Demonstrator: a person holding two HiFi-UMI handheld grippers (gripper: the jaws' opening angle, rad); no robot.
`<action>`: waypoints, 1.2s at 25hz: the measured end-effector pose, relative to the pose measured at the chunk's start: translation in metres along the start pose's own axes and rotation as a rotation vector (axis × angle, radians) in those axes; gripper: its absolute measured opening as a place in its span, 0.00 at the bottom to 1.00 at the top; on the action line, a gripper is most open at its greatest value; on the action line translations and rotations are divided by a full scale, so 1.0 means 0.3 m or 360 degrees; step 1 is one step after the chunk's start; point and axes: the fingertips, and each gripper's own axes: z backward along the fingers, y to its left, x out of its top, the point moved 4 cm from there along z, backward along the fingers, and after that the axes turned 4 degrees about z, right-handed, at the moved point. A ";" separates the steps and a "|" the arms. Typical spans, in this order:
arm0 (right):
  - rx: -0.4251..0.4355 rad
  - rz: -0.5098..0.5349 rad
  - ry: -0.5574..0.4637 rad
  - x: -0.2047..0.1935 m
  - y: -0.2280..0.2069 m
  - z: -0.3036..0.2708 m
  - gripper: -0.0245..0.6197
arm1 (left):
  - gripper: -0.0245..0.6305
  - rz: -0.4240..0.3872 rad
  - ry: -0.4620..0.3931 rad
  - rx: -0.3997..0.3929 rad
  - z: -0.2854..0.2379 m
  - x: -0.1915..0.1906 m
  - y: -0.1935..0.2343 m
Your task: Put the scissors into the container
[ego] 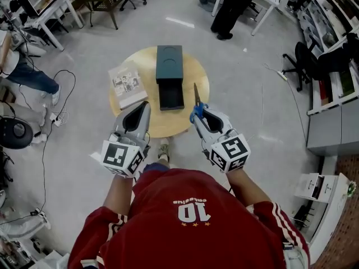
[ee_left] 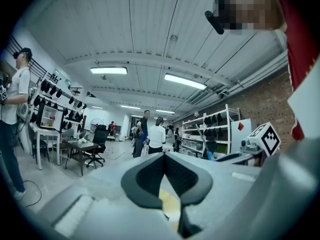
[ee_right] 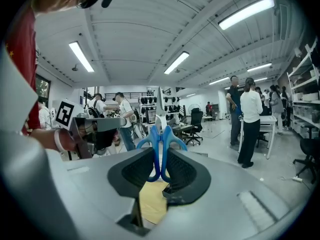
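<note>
Right claw [ee_right: 160, 156]: clamped on the blue handles of the scissors [ee_right: 161, 134].
Left claw [ee_left: 164, 156]: together, empty.
Scissors, judged: light, stiff, slick; may pivot in the grip.
Container [ego: 170, 74]: centre frame, on the table [ego: 168, 126].

The head camera looks steeply down on the left gripper [ego: 145, 105] and right gripper [ego: 198, 112]; each gripper's camera peers along its jaws, glimpsing the table [ego: 193, 66].

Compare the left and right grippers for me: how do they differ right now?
The left gripper is empty with its jaws together. The right gripper is shut on the scissors by their blue handles, blades pointing ahead. The left gripper sits left of the container, and the right gripper sits to its right. Both hover over the near edge of the table, short of the container.
</note>
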 end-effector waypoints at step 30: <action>-0.0017 -0.0224 0.0540 -0.310 -0.186 -0.455 0.17 | 0.04 0.0101 0.0153 -0.0027 -0.321 -0.097 0.311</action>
